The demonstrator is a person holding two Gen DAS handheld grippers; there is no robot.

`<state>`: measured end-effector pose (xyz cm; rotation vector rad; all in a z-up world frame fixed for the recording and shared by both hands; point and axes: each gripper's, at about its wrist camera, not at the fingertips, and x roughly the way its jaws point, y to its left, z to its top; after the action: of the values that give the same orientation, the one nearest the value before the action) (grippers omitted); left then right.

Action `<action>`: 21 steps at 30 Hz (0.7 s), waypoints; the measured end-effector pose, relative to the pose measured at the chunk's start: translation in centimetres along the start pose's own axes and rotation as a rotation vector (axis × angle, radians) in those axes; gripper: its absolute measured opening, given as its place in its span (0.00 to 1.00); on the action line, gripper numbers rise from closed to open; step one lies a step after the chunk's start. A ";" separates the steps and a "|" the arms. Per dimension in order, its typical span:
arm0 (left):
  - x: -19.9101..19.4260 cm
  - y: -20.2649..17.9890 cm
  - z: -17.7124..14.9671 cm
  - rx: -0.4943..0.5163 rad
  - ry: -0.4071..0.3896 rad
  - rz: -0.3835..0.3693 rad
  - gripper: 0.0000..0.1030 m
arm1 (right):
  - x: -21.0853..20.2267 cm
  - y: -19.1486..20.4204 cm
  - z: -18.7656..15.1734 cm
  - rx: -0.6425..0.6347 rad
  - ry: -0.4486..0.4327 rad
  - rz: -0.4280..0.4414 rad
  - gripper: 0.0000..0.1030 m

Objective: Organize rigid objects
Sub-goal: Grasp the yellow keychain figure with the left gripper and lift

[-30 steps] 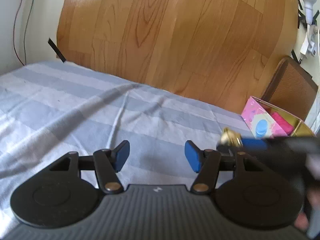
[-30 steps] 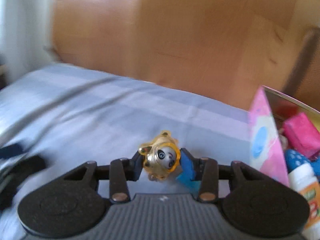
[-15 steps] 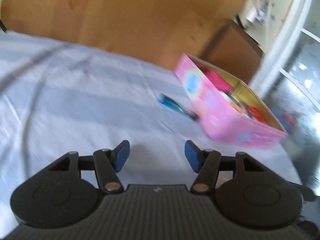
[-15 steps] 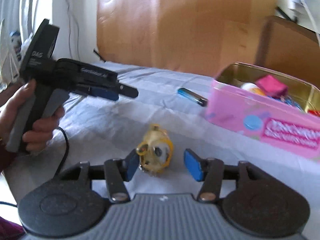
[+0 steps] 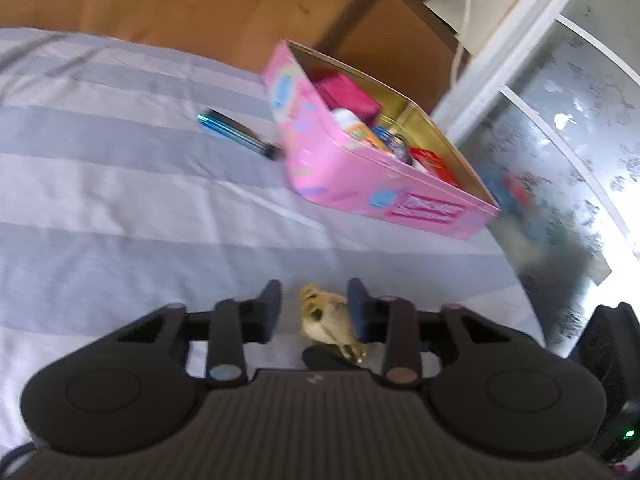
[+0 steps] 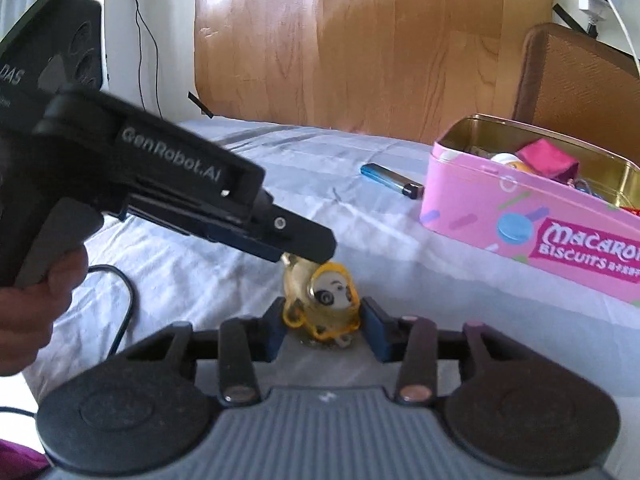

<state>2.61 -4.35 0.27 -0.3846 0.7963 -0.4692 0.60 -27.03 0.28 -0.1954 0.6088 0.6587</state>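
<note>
A small yellow toy figure with a white face (image 6: 325, 305) stands on the striped bed sheet. My right gripper (image 6: 323, 330) is open, its blue pads on either side of the toy, close to it. My left gripper (image 5: 314, 310) is open too and reaches over the same toy (image 5: 328, 322), which sits by its right pad; its tip shows above the toy in the right wrist view (image 6: 308, 242). A pink biscuit tin (image 6: 520, 216) (image 5: 384, 184), open, holds several small items. A blue lighter (image 6: 390, 180) (image 5: 236, 134) lies beside the tin.
The striped grey sheet (image 5: 120, 184) covers the bed. A wooden board (image 6: 360, 40) leans behind it and a brown chair back (image 6: 576, 76) stands at the right. A black cable (image 6: 120, 300) lies on the sheet at the left. The bed's right edge drops to a shiny floor (image 5: 580, 152).
The right gripper has set the toy on the sheet and opened. The left gripper has swung right and come down over the toy.
</note>
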 end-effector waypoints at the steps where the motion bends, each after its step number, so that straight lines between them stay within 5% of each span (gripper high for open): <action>1: 0.4 -0.5 0.0 0.003 0.012 -0.011 0.33 | -0.4 -0.3 -0.3 0.007 -0.001 -0.003 0.39; 13: 9.2 -11.3 -1.0 0.186 0.154 -0.206 0.35 | -7.3 -6.9 -4.6 0.128 -0.045 -0.235 0.33; 21: 12.3 -13.1 -1.3 0.176 0.207 -0.235 0.39 | -9.3 -10.5 -6.4 0.256 -0.099 -0.249 0.41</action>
<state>5.79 -22.01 -1.37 -0.2690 0.9064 -0.8026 -1.64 -42.26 0.35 0.0009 0.5570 0.3434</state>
